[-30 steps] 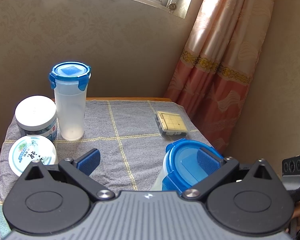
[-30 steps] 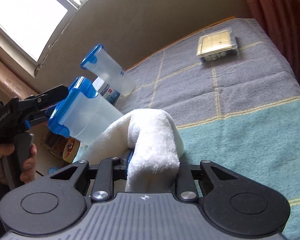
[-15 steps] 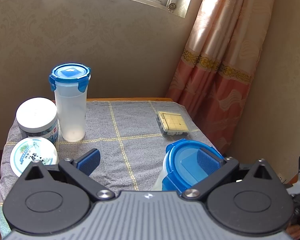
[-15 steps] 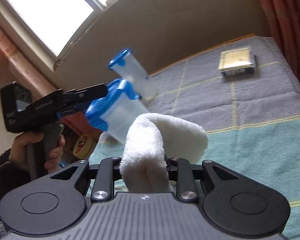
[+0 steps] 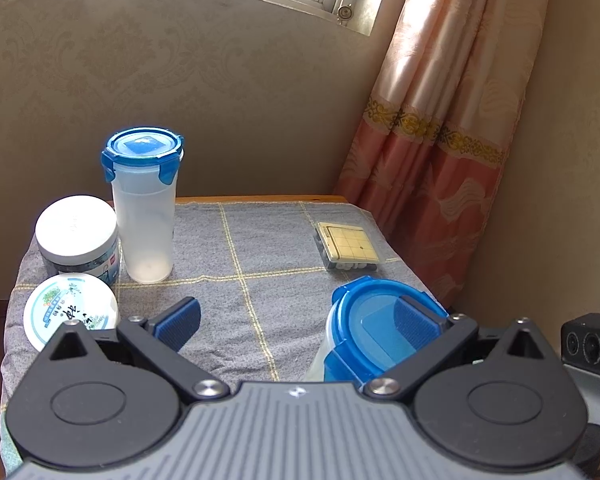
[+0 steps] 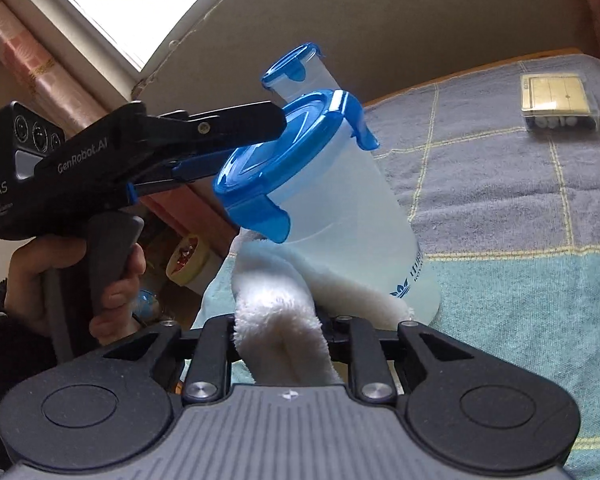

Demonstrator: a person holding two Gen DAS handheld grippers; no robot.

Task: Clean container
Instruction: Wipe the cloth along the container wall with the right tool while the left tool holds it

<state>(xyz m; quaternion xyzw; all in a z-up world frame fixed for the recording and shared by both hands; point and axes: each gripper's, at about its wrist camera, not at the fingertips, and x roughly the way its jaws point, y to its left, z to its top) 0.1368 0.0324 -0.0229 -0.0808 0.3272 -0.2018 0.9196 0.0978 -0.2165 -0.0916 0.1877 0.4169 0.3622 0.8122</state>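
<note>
Right fingers: my right gripper is clamped on a folded white cloth; its free end lies against the cup's lower wall.
Left fingers: my left gripper stands spread wide; only one pad presses on the blue lid, the other hangs in air. It steadies, it doesn't grip.
Cup: the clear cup sits near the table's front edge, foot on the checked cloth cover.
Key relation: cup just ahead of the right fingers; long axis tilted, lid toward my left hand. Right hand is nearer the wall, so I judge it wipes.
Writing: dark blue leaf logo and letters low on the cup, too bent to read. "GenRobot.AI" and "DAS" on the left gripper body.
</note>
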